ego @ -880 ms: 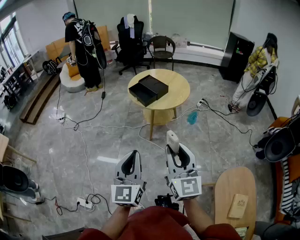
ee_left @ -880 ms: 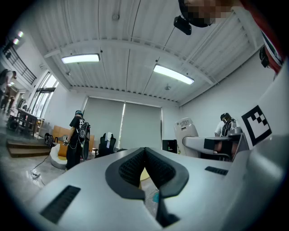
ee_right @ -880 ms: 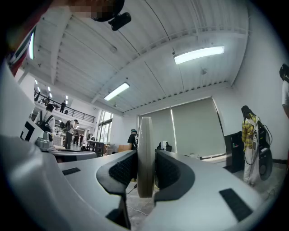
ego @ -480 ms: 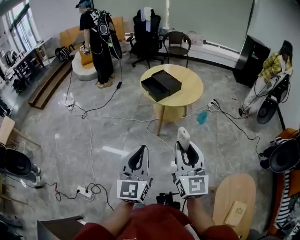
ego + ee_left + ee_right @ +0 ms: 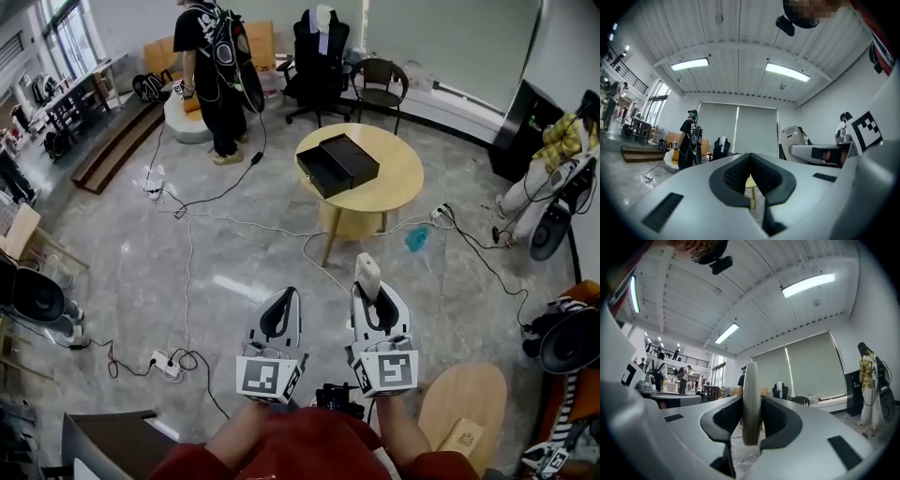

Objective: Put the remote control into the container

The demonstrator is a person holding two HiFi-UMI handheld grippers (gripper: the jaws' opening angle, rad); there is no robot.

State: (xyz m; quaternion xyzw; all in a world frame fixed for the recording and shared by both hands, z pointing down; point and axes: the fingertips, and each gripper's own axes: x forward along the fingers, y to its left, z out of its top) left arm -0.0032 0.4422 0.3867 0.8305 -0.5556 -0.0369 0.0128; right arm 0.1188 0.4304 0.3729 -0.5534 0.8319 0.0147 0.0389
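A slim white remote control [image 5: 368, 275] sticks out forward from my right gripper [image 5: 373, 296], which is shut on it; in the right gripper view the remote [image 5: 750, 404] stands edge-on, pinched between both pads. My left gripper [image 5: 279, 309] is shut with nothing in it, its pads [image 5: 740, 173] meeting in the left gripper view. The container is an open black box [image 5: 337, 164] on a round wooden table [image 5: 397, 178], well ahead of both grippers across the floor. Both grippers are held low in front of the person, above grey floor.
Cables [image 5: 186, 272] and a power strip [image 5: 161, 362] trail over the grey tile floor. A person [image 5: 217, 75] stands at the back left, another [image 5: 555, 155] at the right. Office chairs [image 5: 323, 52] are behind the table. A small wooden table [image 5: 461, 412] sits at lower right.
The view has moved forward and turned left: the round table and box sit closer and further right in the frame. Both grippers keep their pose, the remote still held.
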